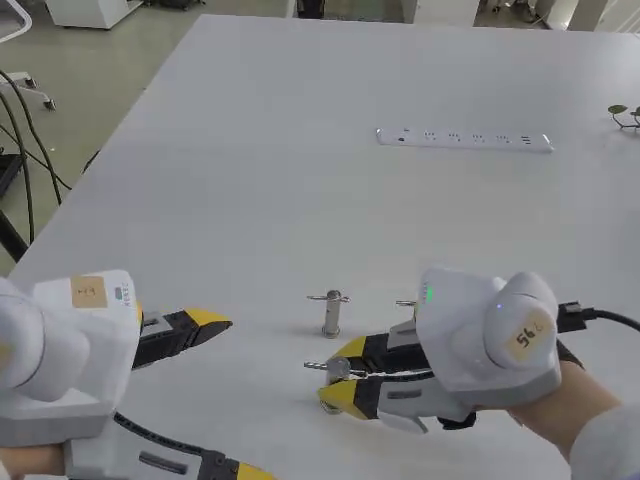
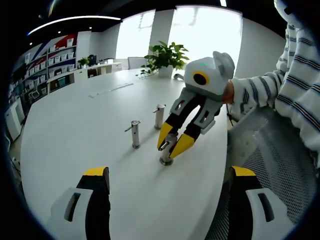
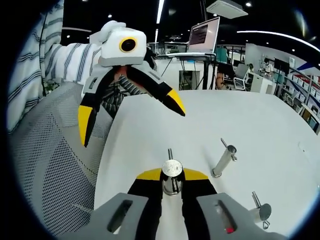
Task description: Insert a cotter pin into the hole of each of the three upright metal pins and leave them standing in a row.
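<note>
Jaws of right gripper (image 2: 173,144) clamped on metal pin (image 3: 172,169), left gripper's (image 3: 131,125) gaping empty, third pin (image 2: 159,116) clearest in gripper views.

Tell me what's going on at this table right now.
A person is working with two handheld claws on a white table. The right claw is shut on the nearest metal pin, which stands upright. The left claw hangs open, holding nothing. Two other metal pins stand beside that pin, forming a row.
</note>
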